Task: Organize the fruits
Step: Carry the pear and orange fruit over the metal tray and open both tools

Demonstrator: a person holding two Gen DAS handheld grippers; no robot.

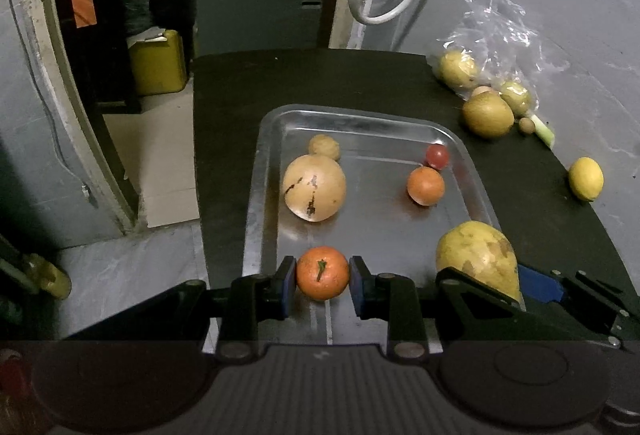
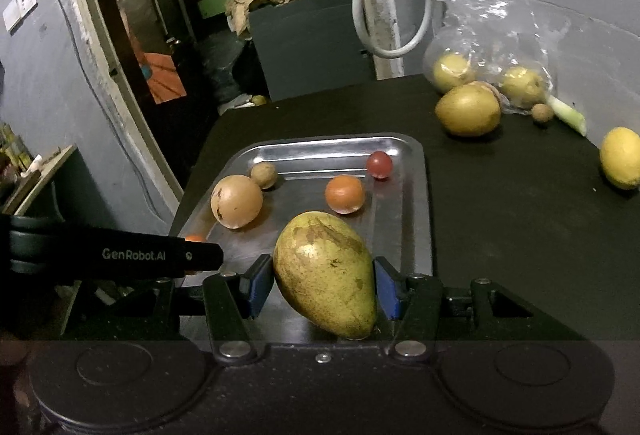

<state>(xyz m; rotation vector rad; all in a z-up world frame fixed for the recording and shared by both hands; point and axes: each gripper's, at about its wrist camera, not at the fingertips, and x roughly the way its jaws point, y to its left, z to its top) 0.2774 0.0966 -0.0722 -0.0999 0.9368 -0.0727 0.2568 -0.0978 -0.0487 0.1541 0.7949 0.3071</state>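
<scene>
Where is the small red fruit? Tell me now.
In both wrist views the small red fruit sits in the far right corner of the metal tray, just behind the smaller orange fruit.

Shiny scuffed metal tray [image 1: 264,171] — matt black tabletop [image 1: 224,123] — crinkly clear plastic bag [image 1: 496,19]

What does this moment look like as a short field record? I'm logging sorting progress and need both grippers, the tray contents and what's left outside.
left gripper: shut on orange mandarin, above tray's near end
right gripper: shut on mango, over tray
tray: metal, on dark table
lying in tray: tan round fruit, small brown fruit, second mandarin, red fruit
outside tray: lemon, kiwi-like fruit, fruits in plastic bag
</scene>
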